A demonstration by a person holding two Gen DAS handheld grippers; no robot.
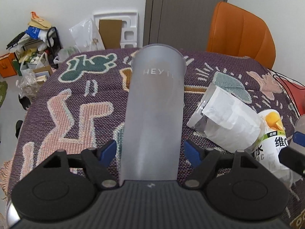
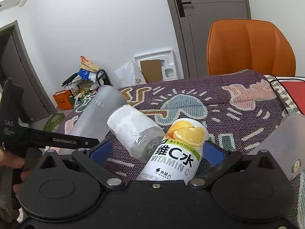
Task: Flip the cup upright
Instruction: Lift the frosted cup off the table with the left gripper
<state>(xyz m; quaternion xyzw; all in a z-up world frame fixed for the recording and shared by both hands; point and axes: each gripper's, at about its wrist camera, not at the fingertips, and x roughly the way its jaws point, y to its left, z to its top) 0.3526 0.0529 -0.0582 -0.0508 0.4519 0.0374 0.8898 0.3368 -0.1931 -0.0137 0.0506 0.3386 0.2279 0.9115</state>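
A tall frosted grey cup (image 1: 154, 110) marked HEYTEA lies on its side on the patterned cloth (image 1: 76, 103), pointing away from me. My left gripper (image 1: 151, 152) is open with its blue pads on either side of the cup, not touching it. The cup also shows in the right wrist view (image 2: 99, 114). My right gripper (image 2: 157, 149) is open around the lying white vitamin C bottle (image 2: 179, 152), its right pad close to the label. A clear cup with white paper (image 2: 133, 131) lies between the two.
An orange chair (image 1: 242, 32) stands behind the table. Another frosted cup (image 2: 289, 139) sits at the right. A red item (image 2: 293, 91) and black cable lie at the table's far right. Clutter and boxes (image 1: 28, 53) fill the floor at left.
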